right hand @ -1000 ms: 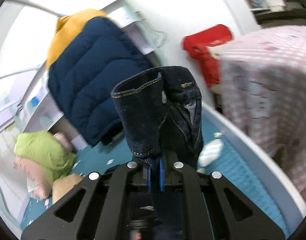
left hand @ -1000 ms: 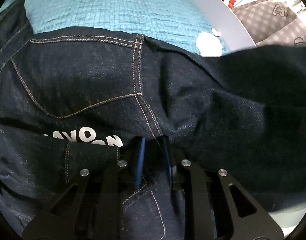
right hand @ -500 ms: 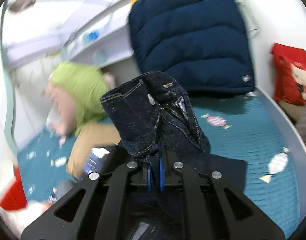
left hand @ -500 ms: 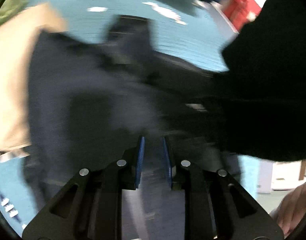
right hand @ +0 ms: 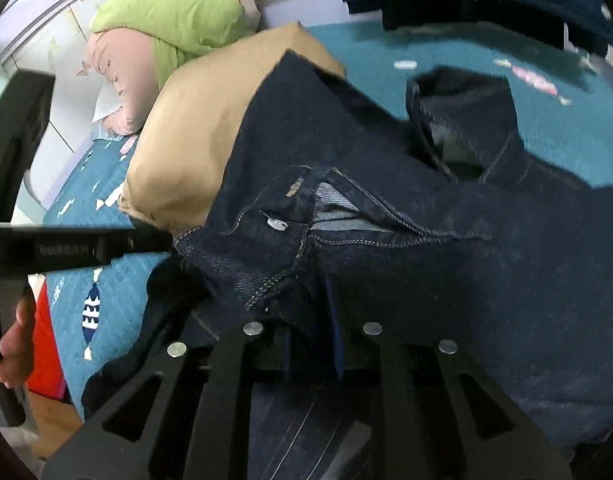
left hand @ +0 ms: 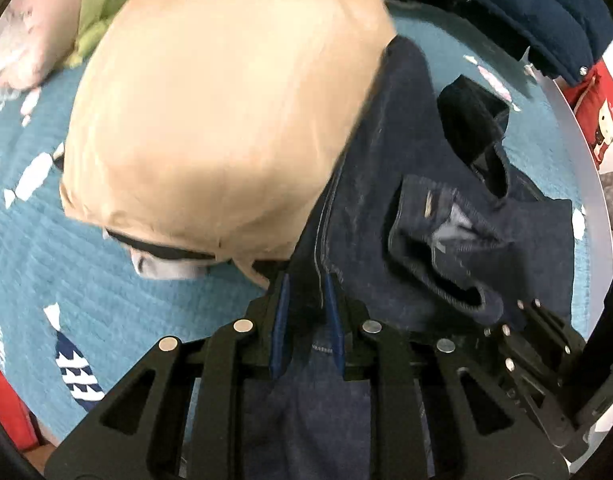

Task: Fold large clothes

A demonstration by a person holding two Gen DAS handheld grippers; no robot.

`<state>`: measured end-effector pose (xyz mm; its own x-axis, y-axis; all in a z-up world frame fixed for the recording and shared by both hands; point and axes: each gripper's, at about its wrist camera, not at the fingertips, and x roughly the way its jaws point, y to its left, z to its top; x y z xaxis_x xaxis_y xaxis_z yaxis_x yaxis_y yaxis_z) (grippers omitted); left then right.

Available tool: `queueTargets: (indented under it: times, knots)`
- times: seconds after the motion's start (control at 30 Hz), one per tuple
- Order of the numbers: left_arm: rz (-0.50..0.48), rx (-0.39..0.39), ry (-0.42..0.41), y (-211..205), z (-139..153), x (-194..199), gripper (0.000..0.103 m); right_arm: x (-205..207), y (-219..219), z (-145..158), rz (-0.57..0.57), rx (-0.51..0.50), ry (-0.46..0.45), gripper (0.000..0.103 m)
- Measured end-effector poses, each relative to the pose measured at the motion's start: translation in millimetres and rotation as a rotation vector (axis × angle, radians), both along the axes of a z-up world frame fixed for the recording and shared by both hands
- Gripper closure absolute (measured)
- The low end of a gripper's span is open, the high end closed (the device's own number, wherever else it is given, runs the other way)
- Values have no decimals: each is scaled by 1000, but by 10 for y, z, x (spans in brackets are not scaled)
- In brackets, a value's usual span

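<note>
Left claw: your left gripper [left hand: 306,284] is clamped on a seam edge of the dark jeans [left hand: 386,216], denim packed between its blue pads [left hand: 280,312] and trailing back toward the camera.
Right claw: your right gripper [right hand: 312,300] has its jaws opening, with the jeans' [right hand: 386,200] waistband corner between them; folds cover the pad tips, so contact there is hard to make out.
Hidden: the lower legs of the jeans run under both gripper frames and out of view; motion blur softens the stitching in the left wrist view.
Jeans: they lie across the teal bedspread [left hand: 86,260], fly open, metal button [right hand: 276,224] showing, one edge draped against the tan cushion [left hand: 226,120].
Cut off: the navy puffer jacket [left hand: 546,12] is clipped by the top rim of both views; the green pillow [right hand: 174,12] shows only in part behind the cushion.
Pose, left: you point steeply down at the bed, the right tool's black frame beside you at lower right.
Pose, right: you angle down over the waistband; your hand [right hand: 14,340] grips the left tool's handle at the frame's left edge, fingers partly hidden.
</note>
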<state>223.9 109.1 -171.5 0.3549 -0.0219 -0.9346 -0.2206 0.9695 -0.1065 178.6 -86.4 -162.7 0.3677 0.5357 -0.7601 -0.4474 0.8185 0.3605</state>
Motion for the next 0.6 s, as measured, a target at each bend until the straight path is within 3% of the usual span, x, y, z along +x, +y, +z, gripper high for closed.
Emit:
queueTargets:
  times: [0.1, 0.17, 0.2, 0.23, 0.33, 0.43, 0.53, 0.6]
  knots:
    - [-54, 47, -52, -93, 107, 48, 83, -48, -348, 225, -53, 130, -10, 84]
    - [-105, 21, -73, -211, 149, 66, 83, -73, -546, 405, -128, 115, -81, 65]
    - [-131, -4, -79, -320, 150, 100, 83, -75, -621, 467, -162, 102, -111, 51]
    - [-149, -19, -83, -411, 146, 127, 83, -80, -762, 542, -198, 113, -144, 49]
    - [-202, -45, -105, -672, 179, 160, 83, -56, -912, 587, -216, 160, -129, 49]
    - [-225, -85, -112, -831, 201, 204, 83, -23, -803, 493, -151, 176, -105, 49]
    - [-203, -72, -120, -780, 226, 169, 83, 26, -527, 189, -84, 217, 12, 51]
    - [-186, -76, -118, -626, 247, 86, 83, -17, -426, 160, -60, 284, 43, 51]
